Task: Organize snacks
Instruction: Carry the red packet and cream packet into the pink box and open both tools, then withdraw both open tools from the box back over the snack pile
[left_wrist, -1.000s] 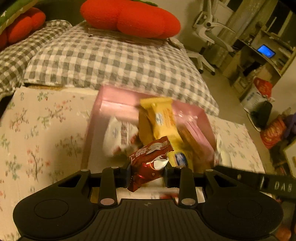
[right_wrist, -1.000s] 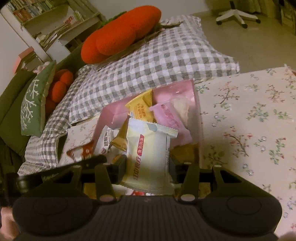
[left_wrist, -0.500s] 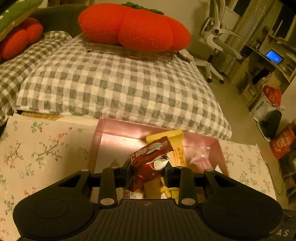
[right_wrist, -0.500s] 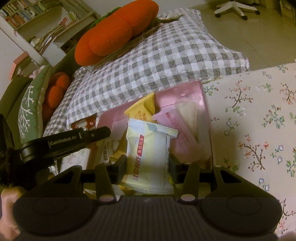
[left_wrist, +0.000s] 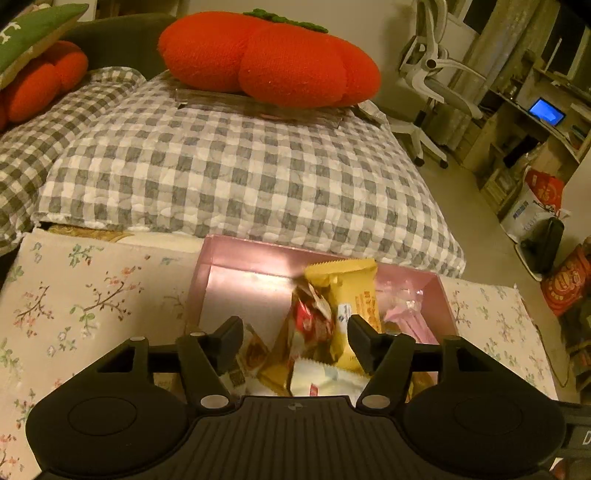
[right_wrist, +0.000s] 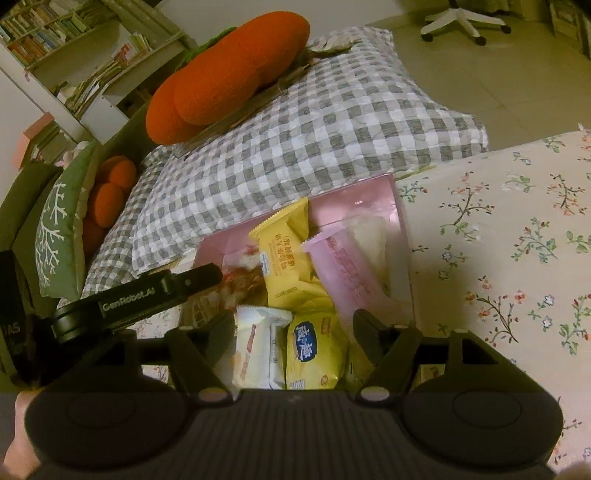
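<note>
A pink box (left_wrist: 251, 280) sits on the floral cloth and holds several snack packets. In the left wrist view my left gripper (left_wrist: 295, 338) is open above the box; a red packet (left_wrist: 308, 321) lies loose between its fingers beside a yellow packet (left_wrist: 354, 291). In the right wrist view my right gripper (right_wrist: 291, 332) is open over the same box (right_wrist: 369, 199); a white packet (right_wrist: 258, 347) and a yellow packet (right_wrist: 314, 354) lie below its fingers, with a pink packet (right_wrist: 347, 273) behind. The left gripper's body (right_wrist: 136, 299) shows at the left.
A grey checked cushion (left_wrist: 229, 173) with an orange plush pumpkin (left_wrist: 269, 59) lies just behind the box. The floral cloth (right_wrist: 517, 240) spreads to the right. A white office chair (left_wrist: 432, 85) and shelves stand at the far right.
Both grippers have opened. The red packet has dropped from the left gripper into the box, and the white packet has dropped from the right gripper into the box.
</note>
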